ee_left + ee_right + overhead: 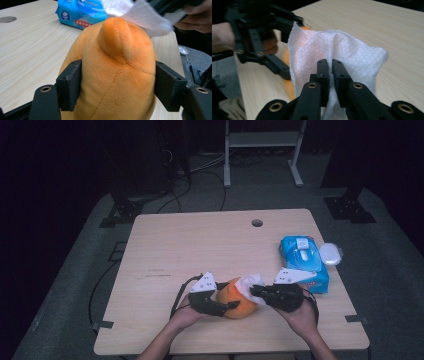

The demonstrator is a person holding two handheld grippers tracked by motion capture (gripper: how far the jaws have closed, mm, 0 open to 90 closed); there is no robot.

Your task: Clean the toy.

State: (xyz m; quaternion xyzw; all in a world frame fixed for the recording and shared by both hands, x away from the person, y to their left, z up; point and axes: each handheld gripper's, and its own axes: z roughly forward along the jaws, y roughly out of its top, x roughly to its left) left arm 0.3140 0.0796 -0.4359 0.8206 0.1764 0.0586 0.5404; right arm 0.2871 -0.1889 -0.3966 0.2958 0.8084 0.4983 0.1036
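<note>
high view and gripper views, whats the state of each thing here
orange plush toy: on the table, clamped at both sides
white wipe: pinched, draped on the toy
left gripper: shut on the toy
right gripper: shut on the wipe
blue wipe pack: flat, lid open

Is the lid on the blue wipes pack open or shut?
Open: the round white lid is swung out beside the blue wipes pack.
</note>
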